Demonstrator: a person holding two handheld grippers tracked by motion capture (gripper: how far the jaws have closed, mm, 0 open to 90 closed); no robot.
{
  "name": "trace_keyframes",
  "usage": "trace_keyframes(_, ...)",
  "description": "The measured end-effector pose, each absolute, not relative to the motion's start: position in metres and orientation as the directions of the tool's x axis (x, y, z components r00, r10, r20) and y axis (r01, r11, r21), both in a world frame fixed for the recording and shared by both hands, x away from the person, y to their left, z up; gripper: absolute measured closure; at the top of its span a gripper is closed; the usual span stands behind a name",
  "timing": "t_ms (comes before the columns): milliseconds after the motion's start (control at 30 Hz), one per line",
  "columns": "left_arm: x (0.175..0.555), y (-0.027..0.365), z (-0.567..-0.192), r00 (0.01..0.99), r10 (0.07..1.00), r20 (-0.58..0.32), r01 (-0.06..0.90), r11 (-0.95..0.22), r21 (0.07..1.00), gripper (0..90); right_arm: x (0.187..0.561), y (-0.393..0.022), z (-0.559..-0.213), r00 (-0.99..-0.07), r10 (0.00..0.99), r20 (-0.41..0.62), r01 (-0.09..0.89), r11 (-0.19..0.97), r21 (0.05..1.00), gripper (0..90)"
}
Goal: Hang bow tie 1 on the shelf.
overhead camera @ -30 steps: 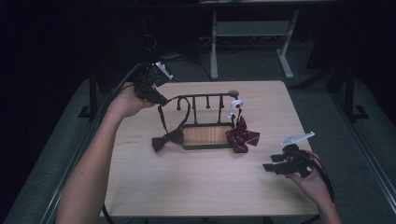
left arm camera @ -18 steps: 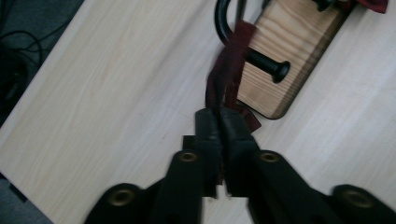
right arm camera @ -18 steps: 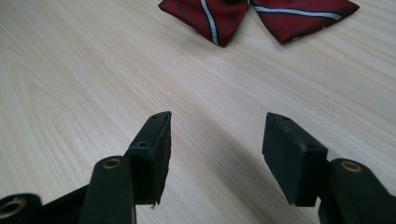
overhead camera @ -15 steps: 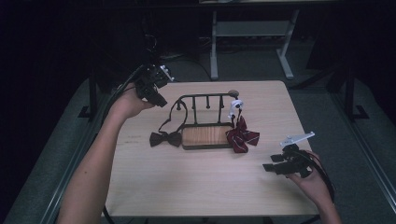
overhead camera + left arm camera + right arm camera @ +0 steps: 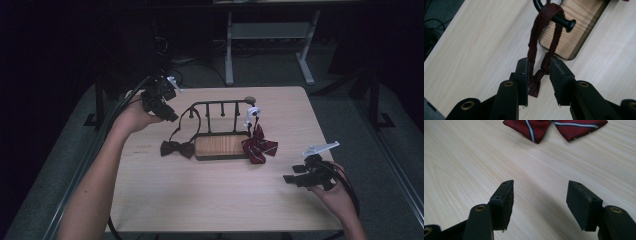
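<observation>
Bow tie strap looped over rack peg; left gripper fingers just opening, strap loose between. Right gripper fingers spread, idle.

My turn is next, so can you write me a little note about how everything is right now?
Left hand-held gripper: jaws have just been opening; the dark bow tie's strap runs between them, looped over a peg of the rack.
Right hand-held gripper: open, empty, over bare table near the striped red bow tie.
Done: dark bow tie hangs by its strap, bow resting on the table beside the wooden base.
Left: probably draw the left gripper clear and check the striped tie.
</observation>
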State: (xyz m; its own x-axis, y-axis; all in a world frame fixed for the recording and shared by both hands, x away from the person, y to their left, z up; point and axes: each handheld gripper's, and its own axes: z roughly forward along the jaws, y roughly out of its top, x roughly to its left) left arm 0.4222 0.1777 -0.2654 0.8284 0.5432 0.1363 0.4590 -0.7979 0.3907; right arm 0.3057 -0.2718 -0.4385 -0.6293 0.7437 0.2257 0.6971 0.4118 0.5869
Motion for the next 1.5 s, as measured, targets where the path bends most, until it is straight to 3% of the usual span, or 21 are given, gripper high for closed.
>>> trace_keyframes(1200,0.390,0.195,-0.287,0.853,0.508,0.118,0.419,-0.802,0.425,57.3,0.306,-0.275,-0.439,-0.612,0.758,0.224,0.709,0.402,0.579,38.4)
trace_keyframes(1500,0.380,0.196,-0.294,0.862,0.494,0.112,0.406,-0.807,0.430,51.3,0.306,-0.276,-0.439,-0.611,0.759,0.224,0.710,0.401,0.579,38.4)
